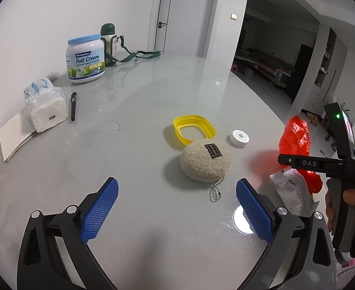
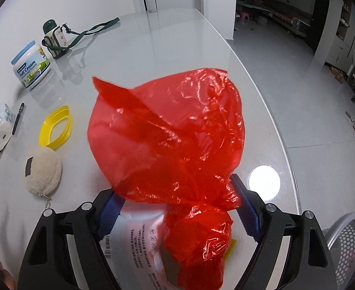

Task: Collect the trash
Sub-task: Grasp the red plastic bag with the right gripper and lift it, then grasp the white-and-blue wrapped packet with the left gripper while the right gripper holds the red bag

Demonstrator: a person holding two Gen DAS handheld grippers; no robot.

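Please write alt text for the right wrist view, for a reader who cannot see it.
The right hand-held gripper holds a crumpled red plastic bag and a white printed wrapper over a glossy grey table. To the left lie a beige plush pouch and a yellow ring-shaped lid.

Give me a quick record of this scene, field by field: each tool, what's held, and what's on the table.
left tool: open, empty, above the table
right tool: shut on red plastic bag and white wrapper
near left tool: plush pouch, yellow lid ring, small white cap
far side: milk powder tub, bottle, pen, tissue pack
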